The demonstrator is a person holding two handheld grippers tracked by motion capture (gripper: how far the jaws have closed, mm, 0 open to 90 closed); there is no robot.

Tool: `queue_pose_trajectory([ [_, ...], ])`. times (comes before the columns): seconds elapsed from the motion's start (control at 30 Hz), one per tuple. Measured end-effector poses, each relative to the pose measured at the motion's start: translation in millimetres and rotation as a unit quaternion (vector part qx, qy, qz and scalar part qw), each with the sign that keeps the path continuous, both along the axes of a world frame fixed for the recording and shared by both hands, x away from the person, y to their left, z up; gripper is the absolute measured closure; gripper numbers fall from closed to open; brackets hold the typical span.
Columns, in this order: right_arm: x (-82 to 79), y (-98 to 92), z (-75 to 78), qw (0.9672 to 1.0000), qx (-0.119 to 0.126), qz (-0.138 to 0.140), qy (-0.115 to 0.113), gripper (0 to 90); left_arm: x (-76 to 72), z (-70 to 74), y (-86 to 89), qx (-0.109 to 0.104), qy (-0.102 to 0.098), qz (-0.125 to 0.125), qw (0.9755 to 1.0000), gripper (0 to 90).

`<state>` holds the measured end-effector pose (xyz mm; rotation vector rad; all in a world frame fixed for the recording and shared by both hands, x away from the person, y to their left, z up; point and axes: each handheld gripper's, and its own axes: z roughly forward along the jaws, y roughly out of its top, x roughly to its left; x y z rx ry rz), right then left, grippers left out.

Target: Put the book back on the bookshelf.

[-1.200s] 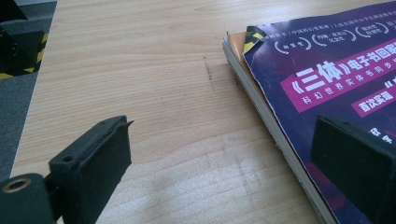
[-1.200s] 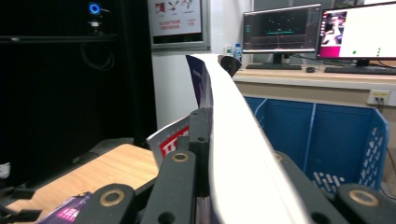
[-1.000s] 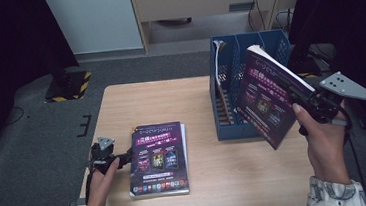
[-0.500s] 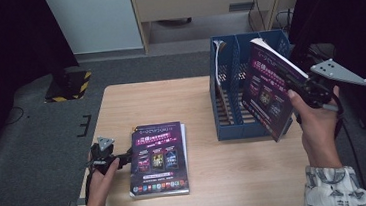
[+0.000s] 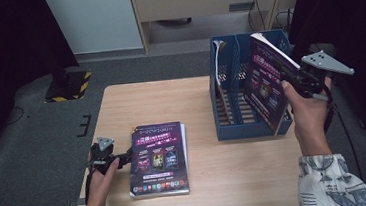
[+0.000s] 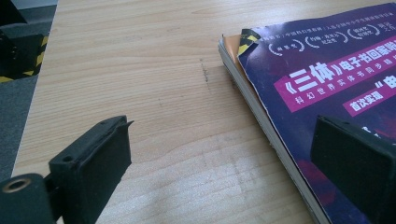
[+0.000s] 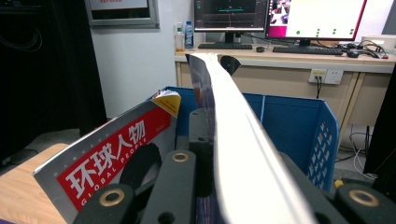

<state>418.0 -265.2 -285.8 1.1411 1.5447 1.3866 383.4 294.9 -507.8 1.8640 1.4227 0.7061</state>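
Observation:
My right gripper (image 5: 297,80) is shut on the edge of a purple magazine (image 5: 264,83), which it holds upright and tilted over the right part of the blue file rack (image 5: 233,128). In the right gripper view the jaws clamp the magazine's pale page edge (image 7: 233,140). A grey and red magazine (image 7: 107,154) leans in the rack's left slot. My left gripper (image 5: 125,155) rests open at the left edge of a flat stack of purple magazines (image 5: 158,158). In the left gripper view, one jaw is over the cover (image 6: 336,79) and the other over bare wood.
The wooden table (image 5: 145,101) carries the rack at its right side and the stack at front left. Behind the table stands a wooden desk (image 7: 280,53) with monitors. A yellow-black striped base (image 5: 69,85) sits on the grey floor at the left.
The right hand has carried the upright magazine leftward and a little farther back, closer over the rack. The left hand and the flat stack have stayed still.

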Motion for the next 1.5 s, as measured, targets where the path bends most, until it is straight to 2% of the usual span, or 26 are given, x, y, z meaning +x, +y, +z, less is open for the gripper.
queue_pose_trajectory([
  [0.73, 12.1, 3.4, 1.0, 0.9999, 0.001, -0.006, 0.01, 82.4, -0.3, 0.1, -0.2, 0.0, -0.001, 0.0, 1.0, 4.8],
  [1.1, 38.5, 10.5, 7.1, 0.9995, -0.001, -0.028, 0.017, 82.5, -0.1, -0.2, -0.4, -0.001, 0.0, -0.002, 1.0, 4.8],
  [1.3, 58.8, 17.5, 3.0, 0.9992, -0.006, -0.035, 0.018, 82.5, 0.2, -0.8, -1.3, -0.002, 0.0, -0.003, 1.0, 4.7],
  [1.5, 69.9, 24.1, -4.2, 0.9989, -0.007, -0.043, 0.02, 82.5, 0.5, -1.3, -1.8, -0.002, 0.001, -0.006, 1.0, 4.8],
])
